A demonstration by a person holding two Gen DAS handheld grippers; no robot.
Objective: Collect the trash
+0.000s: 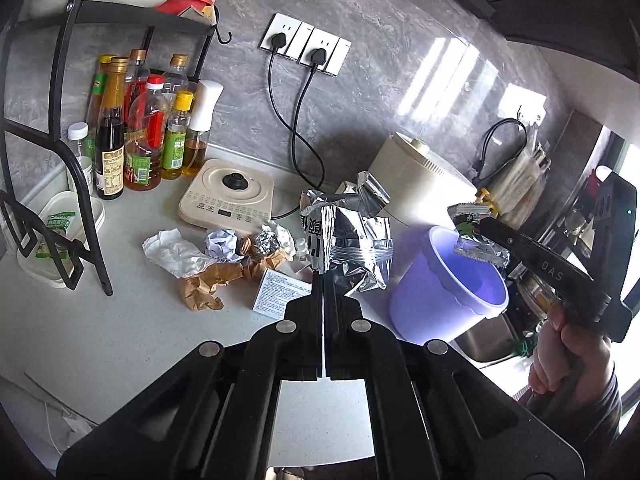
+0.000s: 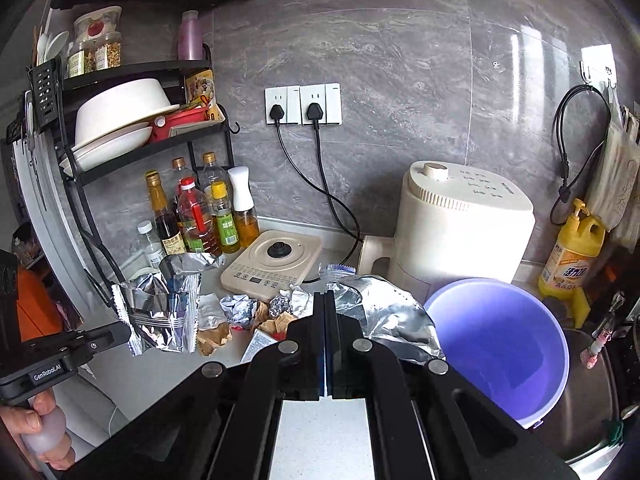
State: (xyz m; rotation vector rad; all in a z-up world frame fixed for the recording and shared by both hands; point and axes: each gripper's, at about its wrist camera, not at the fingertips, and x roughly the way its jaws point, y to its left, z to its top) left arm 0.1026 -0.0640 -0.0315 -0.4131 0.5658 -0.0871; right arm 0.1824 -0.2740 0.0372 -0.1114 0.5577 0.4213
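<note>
Left gripper point(image 1: 325, 276): pinching silver foil bag point(image 1: 352, 240), raised at 12 o'clock. Right gripper point(image 2: 325, 300): pinching foil wrapper point(image 2: 384, 312). Purple bin point(image 2: 504, 344): on counter point(image 1: 120, 328), 3 o'clock.

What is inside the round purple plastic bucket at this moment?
The round purple plastic bucket shows only bare inner wall and bottom; no trash is visible inside. Its nearest inner part is hidden behind its own rim and the right hand-held gripper, which grips a silver foil wrapper.
</note>
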